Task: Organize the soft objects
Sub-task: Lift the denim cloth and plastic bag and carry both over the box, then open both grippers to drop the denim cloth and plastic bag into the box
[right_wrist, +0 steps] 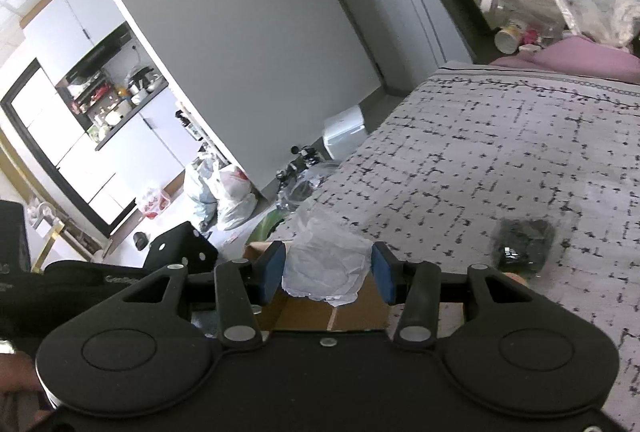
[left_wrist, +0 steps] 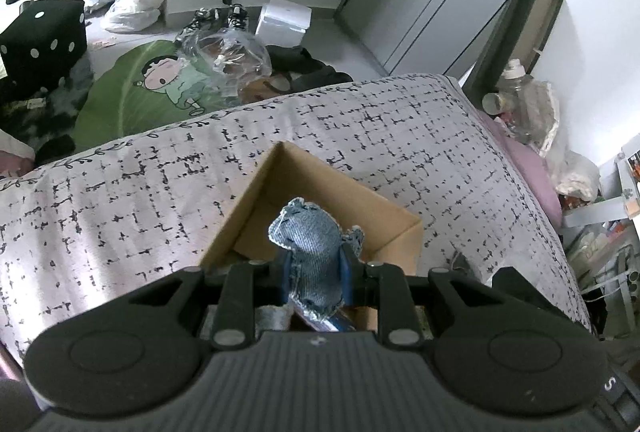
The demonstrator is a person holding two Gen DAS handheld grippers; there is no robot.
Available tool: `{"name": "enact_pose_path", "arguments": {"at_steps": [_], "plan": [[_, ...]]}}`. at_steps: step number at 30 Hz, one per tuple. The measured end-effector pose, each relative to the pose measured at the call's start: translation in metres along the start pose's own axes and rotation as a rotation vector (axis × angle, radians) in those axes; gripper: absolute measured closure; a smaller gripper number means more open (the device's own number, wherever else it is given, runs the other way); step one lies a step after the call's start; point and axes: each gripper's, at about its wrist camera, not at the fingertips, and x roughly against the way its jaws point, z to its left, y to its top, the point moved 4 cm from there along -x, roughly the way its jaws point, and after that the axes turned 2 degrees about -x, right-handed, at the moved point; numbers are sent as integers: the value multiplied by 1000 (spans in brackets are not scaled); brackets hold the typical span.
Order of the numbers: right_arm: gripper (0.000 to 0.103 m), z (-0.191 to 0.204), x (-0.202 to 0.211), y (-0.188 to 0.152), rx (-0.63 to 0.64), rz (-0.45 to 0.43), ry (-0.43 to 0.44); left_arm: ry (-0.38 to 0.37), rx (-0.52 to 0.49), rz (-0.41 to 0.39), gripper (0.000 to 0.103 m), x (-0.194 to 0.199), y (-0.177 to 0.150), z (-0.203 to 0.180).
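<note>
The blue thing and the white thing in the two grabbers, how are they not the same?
The blue thing is frayed denim cloth; the white thing is a thin, crinkly, see-through bag. The left gripper squeezes the denim tightly between nearly shut jaws, while the right gripper holds the bag with jaws wider apart. Both are soft, held up, with the cardboard box below them.

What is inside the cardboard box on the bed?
The far part of the cardboard box shows bare brown walls and floor. The denim piece held in the left tool covers the near part, so anything lying there stays hidden.
</note>
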Motion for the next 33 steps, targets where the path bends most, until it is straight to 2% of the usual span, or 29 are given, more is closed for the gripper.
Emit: {"name": "enact_pose_path", "arguments": {"at_steps": [6, 10, 12, 17, 21, 27, 31, 33], "plan": [[57, 10, -15, -8, 20, 39, -5, -4, -11, 21, 80, -10, 3, 9], [57, 14, -21, -12, 19, 59, -3, 3, -50, 29, 69, -15, 6, 8], [56, 14, -23, -14, 14, 68, 0, 26, -58, 35, 56, -16, 6, 9], [53, 18, -29, -17, -12, 107, 24, 48, -59, 17, 53, -10, 9, 14], [36, 16, -24, -15, -29, 92, 18, 58, -65, 4, 51, -1, 12, 17], [24, -2, -9, -2, -85, 59, -48, 92, -96, -35, 27, 14, 12, 8], [22, -16, 2, 5, -124, 58, -83, 96, -139, -58, 23, 23, 11, -5], [17, -24, 10, 10, -150, 46, -86, 102, -149, -63, 22, 26, 11, -11]]}}
